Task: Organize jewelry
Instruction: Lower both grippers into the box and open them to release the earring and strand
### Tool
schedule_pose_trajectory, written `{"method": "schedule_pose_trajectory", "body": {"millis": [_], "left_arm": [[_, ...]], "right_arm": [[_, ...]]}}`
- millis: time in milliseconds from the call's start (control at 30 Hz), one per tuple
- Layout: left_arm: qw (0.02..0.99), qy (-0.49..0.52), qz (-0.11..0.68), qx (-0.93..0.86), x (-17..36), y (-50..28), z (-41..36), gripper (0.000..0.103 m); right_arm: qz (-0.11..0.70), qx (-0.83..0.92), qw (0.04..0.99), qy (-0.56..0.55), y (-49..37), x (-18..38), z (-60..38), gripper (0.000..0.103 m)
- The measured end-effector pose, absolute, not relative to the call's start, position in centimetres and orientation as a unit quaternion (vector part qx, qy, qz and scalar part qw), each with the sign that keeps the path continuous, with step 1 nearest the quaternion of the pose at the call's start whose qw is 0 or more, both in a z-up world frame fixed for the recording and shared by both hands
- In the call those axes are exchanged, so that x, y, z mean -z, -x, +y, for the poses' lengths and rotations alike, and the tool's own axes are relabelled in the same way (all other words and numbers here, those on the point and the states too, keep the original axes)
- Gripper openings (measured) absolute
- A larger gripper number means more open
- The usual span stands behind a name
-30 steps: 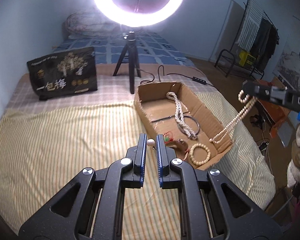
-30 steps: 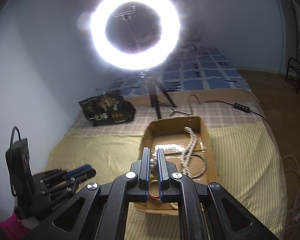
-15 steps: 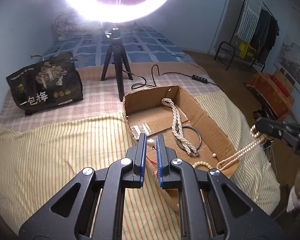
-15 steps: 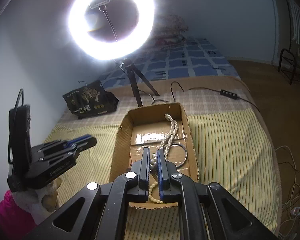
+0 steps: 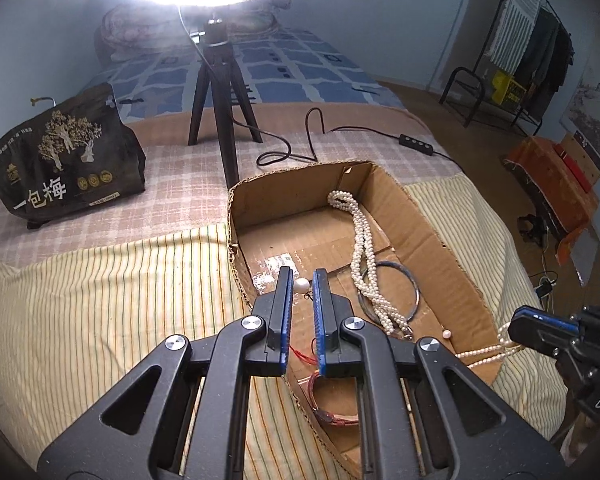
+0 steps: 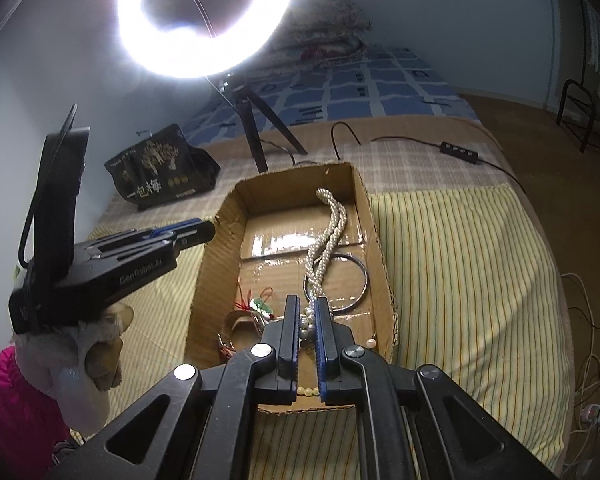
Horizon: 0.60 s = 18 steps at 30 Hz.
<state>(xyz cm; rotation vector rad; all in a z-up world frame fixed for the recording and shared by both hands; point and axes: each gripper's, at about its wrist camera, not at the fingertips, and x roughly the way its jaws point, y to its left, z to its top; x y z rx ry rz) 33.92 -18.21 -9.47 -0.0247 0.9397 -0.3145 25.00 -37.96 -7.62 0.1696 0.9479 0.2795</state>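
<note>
An open cardboard box [image 5: 432, 232] [image 6: 208, 276] lies on the striped bed cover. In it are a thick braided pearl necklace [image 5: 360, 256] [image 6: 328, 236], a metal bangle [image 5: 412, 280] [image 6: 356, 280], a red bracelet [image 5: 332, 416] and a loose pearl earring [image 5: 446, 334]. My left gripper [image 5: 303, 280] [image 6: 204, 230] hovers over the box's near left side, shut on a pearl earring [image 5: 302, 285]. My right gripper [image 6: 303, 304] [image 5: 516, 322], at the box's near right corner, is shut on a thin pearl necklace [image 6: 308, 322] whose strand [image 5: 480, 352] trails over the wall into the box.
A ring light on a black tripod [image 5: 220, 120] stands behind the box, its cable and switch [image 5: 416, 142] running right. A black printed bag [image 5: 64, 160] sits at the back left. A clothes rack [image 5: 520, 60] and floor clutter lie beyond the bed's right edge.
Both grippers have sunk toward the box. The left has carried the earring from beside the box to over its near left side. The right has lowered the thin necklace onto the near right corner.
</note>
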Motion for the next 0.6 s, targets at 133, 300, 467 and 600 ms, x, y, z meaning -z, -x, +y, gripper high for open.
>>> {"method": "schedule_pose_trajectory", "body": {"millis": [133, 300, 467, 600], "left_arm": [[0.877, 0.012, 0.458, 0.144, 10.2, -34.5, -18.2, 0.008], [0.875, 0.014, 0.463, 0.142, 10.4, -34.9, -18.2, 0.008], [0.877, 0.012, 0.459, 0.138, 10.2, -34.9, -18.2, 0.008], [0.879, 0.011, 0.457, 0.135, 9.8, -34.8, -18.1, 0.01]], "right_arm": [[0.467, -0.133, 0.87, -0.081, -25.4, 8.8, -38.0, 0.004], [0.478, -0.133, 0.865, -0.072, -25.5, 9.7, -37.7, 0.006], [0.481, -0.131, 0.864, -0.067, -25.5, 10.0, -37.5, 0.019], [0.477, -0.128, 0.867, -0.062, -25.3, 9.7, -37.3, 0.032]]}}
